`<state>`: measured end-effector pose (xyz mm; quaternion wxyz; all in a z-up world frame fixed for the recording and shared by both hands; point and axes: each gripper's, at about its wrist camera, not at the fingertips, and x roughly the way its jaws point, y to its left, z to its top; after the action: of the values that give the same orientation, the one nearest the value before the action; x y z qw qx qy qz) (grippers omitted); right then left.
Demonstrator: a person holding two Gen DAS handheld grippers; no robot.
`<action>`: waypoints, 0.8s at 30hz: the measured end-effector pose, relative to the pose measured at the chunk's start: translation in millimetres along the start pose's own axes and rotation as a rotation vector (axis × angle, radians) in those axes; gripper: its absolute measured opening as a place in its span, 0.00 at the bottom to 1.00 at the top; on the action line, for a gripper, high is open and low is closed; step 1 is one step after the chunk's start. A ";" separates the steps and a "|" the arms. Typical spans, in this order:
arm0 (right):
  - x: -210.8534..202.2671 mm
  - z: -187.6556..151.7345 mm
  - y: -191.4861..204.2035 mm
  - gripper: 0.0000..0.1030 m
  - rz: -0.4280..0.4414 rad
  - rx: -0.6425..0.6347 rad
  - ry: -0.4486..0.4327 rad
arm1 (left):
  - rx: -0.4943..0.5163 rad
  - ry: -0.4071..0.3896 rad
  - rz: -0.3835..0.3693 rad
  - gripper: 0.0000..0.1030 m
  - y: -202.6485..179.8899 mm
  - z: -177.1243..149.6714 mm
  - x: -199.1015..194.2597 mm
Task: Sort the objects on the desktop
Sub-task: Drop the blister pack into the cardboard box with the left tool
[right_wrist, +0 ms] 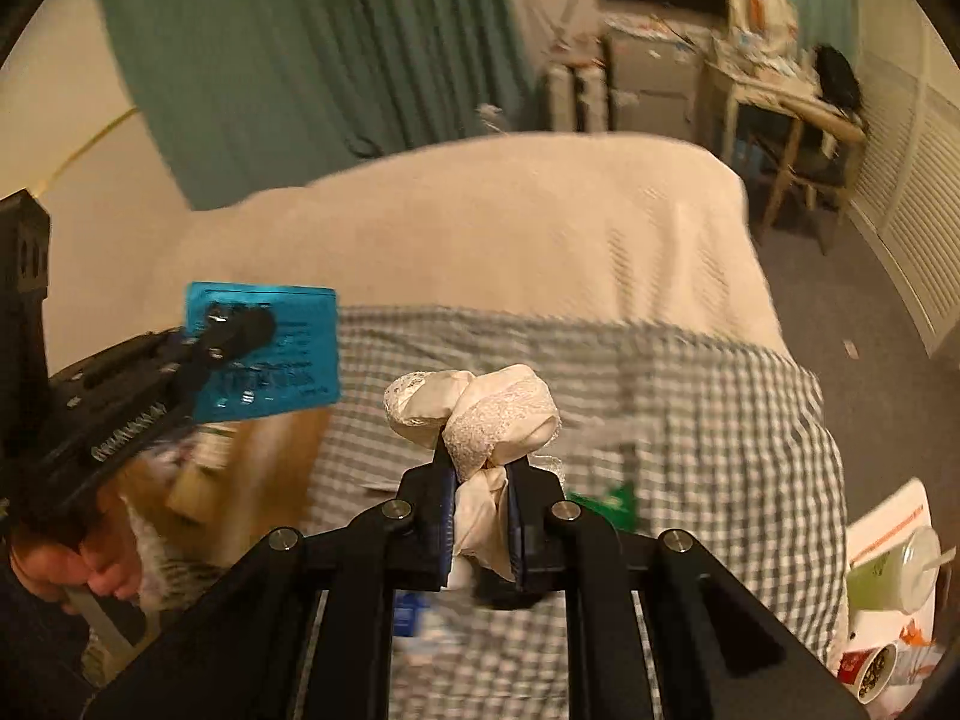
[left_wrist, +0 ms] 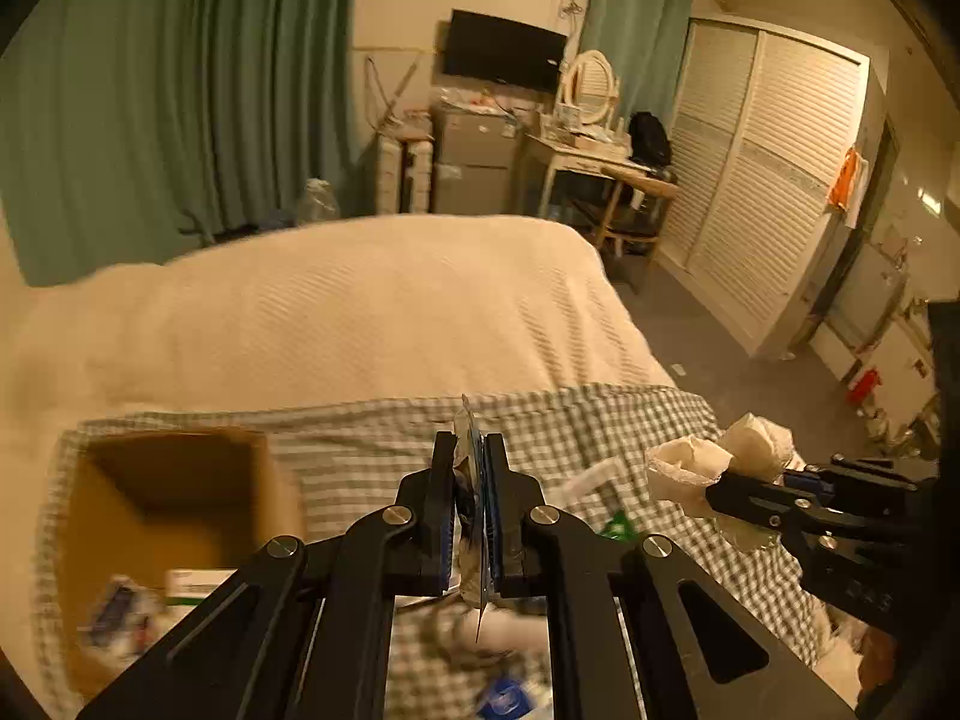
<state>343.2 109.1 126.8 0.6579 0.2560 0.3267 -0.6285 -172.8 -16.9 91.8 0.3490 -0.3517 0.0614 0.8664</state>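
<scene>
With my left gripper pinching a blue packet and my right gripper clamped on crumpled tissue, I judge this the carry step (both loads lifted), so next comes release over the cardboard box.

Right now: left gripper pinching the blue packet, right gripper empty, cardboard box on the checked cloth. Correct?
Not quite. The right gripper is not empty: its jaws are shut on a crumpled white tissue wad, plain in the right wrist view. The rest stands: left gripper pinches the blue packet, and the cardboard box sits on the checked cloth.
</scene>
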 end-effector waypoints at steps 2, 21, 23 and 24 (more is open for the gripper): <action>-8.0 5.0 33.1 0.12 0.033 -0.027 -0.021 | -0.020 -0.019 0.027 0.08 22.8 -1.6 -26.7; 96.8 -1.0 249.3 0.13 0.203 -0.033 0.093 | -0.262 0.111 0.208 0.08 216.5 -107.8 -43.3; 111.7 -1.7 251.1 0.21 0.195 -0.033 0.101 | -0.269 0.113 0.213 0.11 221.0 -108.1 -37.0; 115.2 -1.9 251.1 0.26 0.191 -0.025 0.099 | -0.276 0.112 0.223 0.14 225.7 -106.8 -34.5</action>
<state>592.2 54.3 20.5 0.7008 0.3085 0.3406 -0.5456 -241.0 -242.9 3.3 0.1952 -0.4349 -0.0001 0.8791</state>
